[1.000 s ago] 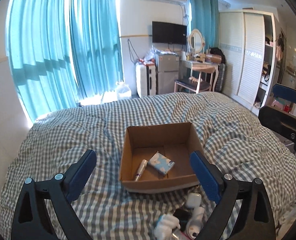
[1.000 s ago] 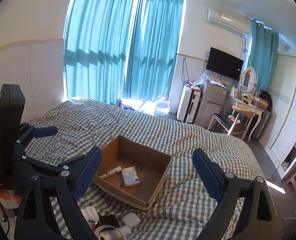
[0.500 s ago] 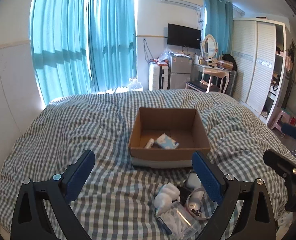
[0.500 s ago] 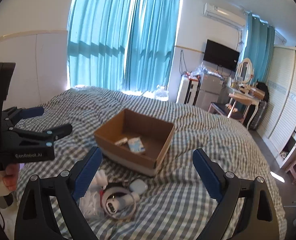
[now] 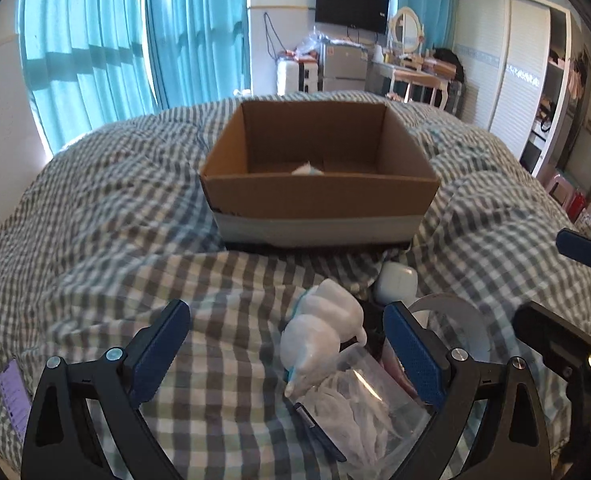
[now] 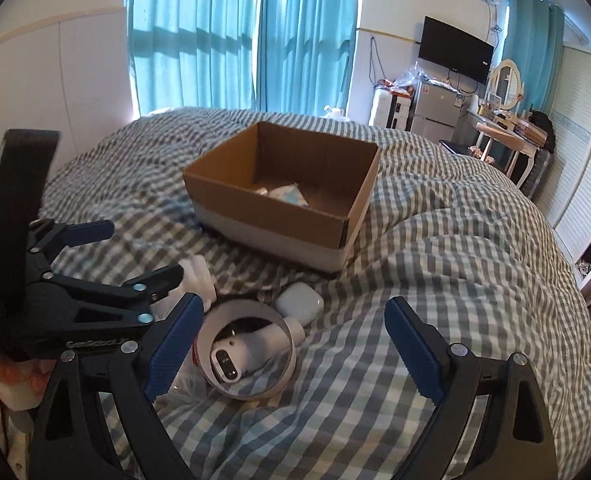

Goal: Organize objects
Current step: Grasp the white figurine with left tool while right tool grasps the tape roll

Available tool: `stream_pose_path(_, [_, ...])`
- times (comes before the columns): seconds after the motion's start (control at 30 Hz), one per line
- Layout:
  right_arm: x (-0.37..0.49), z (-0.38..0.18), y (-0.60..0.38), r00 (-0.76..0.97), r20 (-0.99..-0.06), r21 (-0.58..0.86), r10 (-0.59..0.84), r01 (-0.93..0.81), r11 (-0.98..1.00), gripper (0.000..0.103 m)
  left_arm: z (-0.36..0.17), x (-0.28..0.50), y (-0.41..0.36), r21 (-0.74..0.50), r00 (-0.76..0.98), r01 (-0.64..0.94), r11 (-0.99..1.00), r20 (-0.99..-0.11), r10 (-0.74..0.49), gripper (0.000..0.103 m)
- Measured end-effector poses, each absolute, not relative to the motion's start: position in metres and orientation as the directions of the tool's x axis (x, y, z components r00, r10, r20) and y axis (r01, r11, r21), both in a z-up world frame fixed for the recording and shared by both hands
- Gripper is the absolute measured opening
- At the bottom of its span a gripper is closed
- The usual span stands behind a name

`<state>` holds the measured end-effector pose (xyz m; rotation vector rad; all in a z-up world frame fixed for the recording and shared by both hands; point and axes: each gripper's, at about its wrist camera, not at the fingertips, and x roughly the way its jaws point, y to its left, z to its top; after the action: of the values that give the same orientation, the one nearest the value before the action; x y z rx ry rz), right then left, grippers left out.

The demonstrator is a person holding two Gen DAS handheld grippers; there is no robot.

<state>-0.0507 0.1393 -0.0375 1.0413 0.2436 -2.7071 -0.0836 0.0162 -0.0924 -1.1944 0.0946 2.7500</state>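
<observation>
A brown cardboard box [image 5: 319, 196] [image 6: 271, 216] sits on the checked bed and holds a blue-patterned tissue pack [image 6: 287, 194]. In front of it lies a pile: a white plastic bag [image 5: 319, 328], a clear packet [image 5: 359, 400], a white earbud case [image 5: 395, 282] [image 6: 299, 304], a tape ring [image 6: 251, 352] and a white tube [image 6: 251, 352] inside the ring. My left gripper [image 5: 287, 348] is open, low over the bag and packet. My right gripper [image 6: 295, 344] is open, low over the tape ring. The left gripper also shows in the right wrist view [image 6: 107, 252].
The grey-checked duvet [image 6: 435, 280] is rumpled around the box. A purple tag [image 5: 13, 400] lies at the left edge of the bed. Blue curtains, a dressing table, a fridge and a wardrobe stand beyond the bed.
Both grippers have pulled back from the box and dropped low toward the pile in front of it. Both stay open and empty.
</observation>
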Motion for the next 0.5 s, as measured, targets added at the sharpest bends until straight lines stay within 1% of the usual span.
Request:
stream_pose_path(0.07, [-0.052, -0.043, 0.142, -0.714, -0.684, -0.069, -0.150, 0.268, -0.961, 0.092, -0.101, -0.092, 0.015, -0.038, -0.655, -0.140, -0.989, -0.745, 0.121, 0.100])
stream_pose_path(0.1, [-0.053, -0.044, 0.144, -0.711, -0.687, -0.064, -0.149, 0.264, -0.962, 0.092, -0.105, -0.097, 0.014, -0.075, -0.638, -0.144, -0.987, -0.756, 0.150, 0.100])
stream_pose_path(0.2, [-0.056, -0.049, 0.149, -0.701, -0.697, -0.050, -0.150, 0.257, -0.965, 0.092, -0.117, -0.106, 0.017, -0.116, -0.602, -0.153, -0.981, -0.777, 0.186, 0.098])
stream_pose_path(0.3, [-0.059, -0.056, 0.152, -0.688, -0.711, -0.041, -0.149, 0.252, -0.967, 0.092, -0.128, -0.111, 0.026, -0.127, -0.559, -0.199, -0.972, -0.800, 0.219, 0.085])
stream_pose_path(0.33, [-0.060, -0.059, 0.153, -0.682, -0.716, -0.038, -0.149, 0.251, -0.967, 0.092, -0.132, -0.112, 0.030, -0.118, -0.545, -0.215, -0.969, -0.809, 0.220, 0.073])
stream_pose_path(0.37, [-0.061, -0.060, 0.153, -0.677, -0.720, -0.036, -0.151, 0.254, -0.967, 0.092, -0.135, -0.113, 0.032, -0.130, -0.534, -0.230, -0.965, -0.811, 0.237, 0.058])
stream_pose_path(0.5, [-0.059, -0.068, 0.149, -0.648, -0.740, -0.025, -0.181, 0.296, -0.955, 0.092, -0.136, -0.112, 0.027, -0.170, -0.534, -0.218, -0.961, -0.804, 0.263, 0.058])
